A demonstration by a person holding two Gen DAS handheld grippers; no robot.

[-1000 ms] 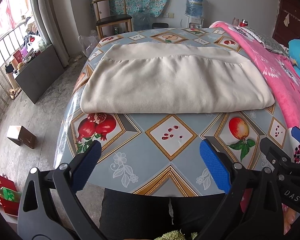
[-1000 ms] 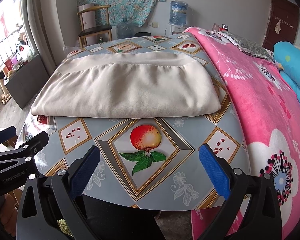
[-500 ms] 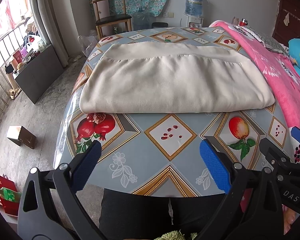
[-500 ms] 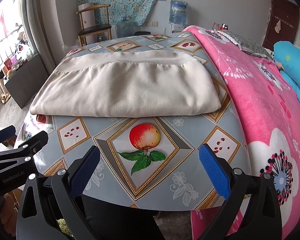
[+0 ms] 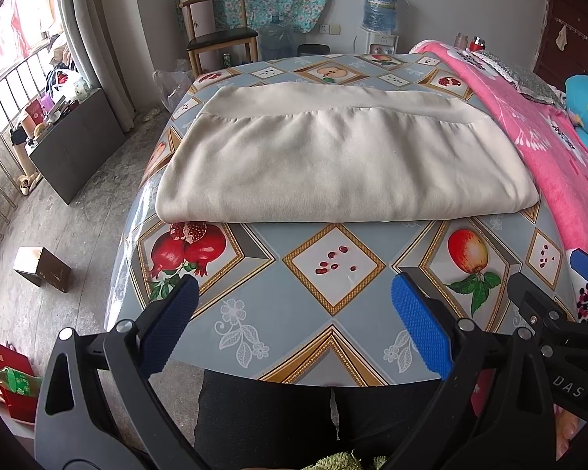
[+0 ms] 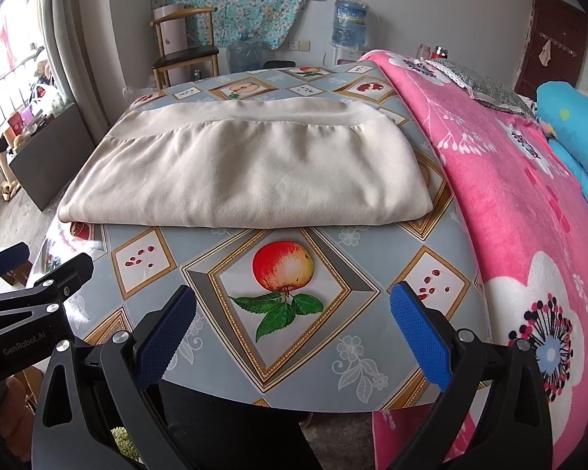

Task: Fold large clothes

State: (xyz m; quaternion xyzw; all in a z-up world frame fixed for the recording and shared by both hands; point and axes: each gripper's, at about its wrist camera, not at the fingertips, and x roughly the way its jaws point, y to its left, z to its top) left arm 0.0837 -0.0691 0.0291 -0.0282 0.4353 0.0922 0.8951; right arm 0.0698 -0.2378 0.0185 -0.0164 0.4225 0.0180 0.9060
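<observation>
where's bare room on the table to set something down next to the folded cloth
The near strip of the table, between the folded cloth and the near edge, is bare. A narrow band lies behind the cloth. The right side is crowded by the pink blanket.

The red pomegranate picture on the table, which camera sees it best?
The left wrist view: the pomegranate picture shows whole, just in front of the folded cream garment. The right wrist view catches only a sliver under the garment's corner.
</observation>
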